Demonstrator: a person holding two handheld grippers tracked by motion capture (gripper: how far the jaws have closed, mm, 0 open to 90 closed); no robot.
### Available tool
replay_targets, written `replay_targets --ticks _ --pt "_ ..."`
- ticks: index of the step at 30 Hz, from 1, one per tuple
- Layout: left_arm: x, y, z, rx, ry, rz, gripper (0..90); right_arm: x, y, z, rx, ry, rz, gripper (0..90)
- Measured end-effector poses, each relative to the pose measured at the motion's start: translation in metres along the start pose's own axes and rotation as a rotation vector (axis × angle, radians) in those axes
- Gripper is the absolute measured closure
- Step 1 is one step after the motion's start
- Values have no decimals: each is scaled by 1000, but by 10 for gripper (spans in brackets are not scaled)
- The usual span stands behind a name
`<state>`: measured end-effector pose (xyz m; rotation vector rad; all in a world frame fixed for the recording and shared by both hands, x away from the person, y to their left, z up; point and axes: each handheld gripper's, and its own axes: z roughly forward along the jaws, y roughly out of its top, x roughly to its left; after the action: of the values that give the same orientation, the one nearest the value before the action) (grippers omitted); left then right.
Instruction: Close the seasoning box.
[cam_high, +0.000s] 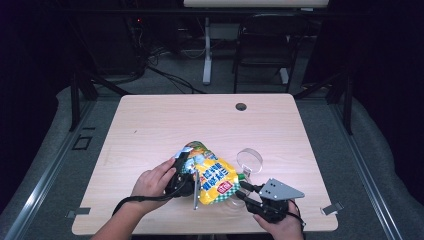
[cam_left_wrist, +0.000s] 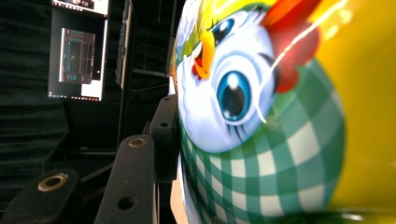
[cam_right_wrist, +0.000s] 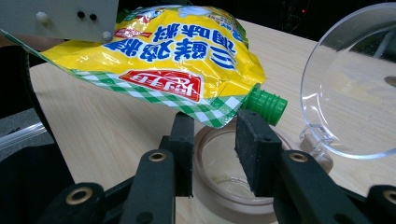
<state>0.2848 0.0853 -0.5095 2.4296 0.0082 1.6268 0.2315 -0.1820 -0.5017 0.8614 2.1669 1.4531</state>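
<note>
Yellow and green foil marks the seasoning pouch (cam_high: 212, 177), which is held up off the pale wooden bench (cam_high: 150, 125) near its front edge. The left claw (cam_high: 187, 172) is seen in the high view at the pouch's left side, gripped by the person's left hand (cam_high: 152, 182). In the left gripper view one black jaw is pressed against the pouch (cam_left_wrist: 261, 116), whose printed cartoon bird and green checked pattern sit directly beside it; the other jaw is hidden behind the foil, so the left claw appears closed on the pouch.

To the right of that claw the pouch slopes downward, and its green screw cap (cam_right_wrist: 265, 105) points toward the right claw (cam_right_wrist: 215, 135). In the right gripper view the cap lies just above and beyond the right claw's jaws, apart from them. Those jaws are held narrowly apart with nothing between them. Directly ahead of and below them a round clear jar (cam_right_wrist: 229, 182) stands on the bench, its mouth open. Further right, a clear hinged lid (cam_right_wrist: 352, 84) is tipped up from the jar's rim, upright and tilted back. The right claw (cam_high: 246, 192) is held by the right hand (cam_high: 280, 225) at the bench's front edge.
</note>
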Motion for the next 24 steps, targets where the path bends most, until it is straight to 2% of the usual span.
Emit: replay_targets --ticks 2,9,13,19,23,24 --pt "0 1 0 5 11 24 599 0 0 1 11 -5 -6 670" --pt "-1 2 1 7 10 32 599 -1 -2 3 11 -1 5 661" --pt "-1 1 0 7 7 29 600 -2 -4 3 17 6 25 623" --pt "-2 2 0 6 11 39 601 -3 -4 4 18 2 26 614" --pt "-1 2 -1 10 17 49 600 -1 -4 5 19 -5 9 607" --pt "-1 2 -1 15 24 65 600 0 -5 6 22 -7 10 606"
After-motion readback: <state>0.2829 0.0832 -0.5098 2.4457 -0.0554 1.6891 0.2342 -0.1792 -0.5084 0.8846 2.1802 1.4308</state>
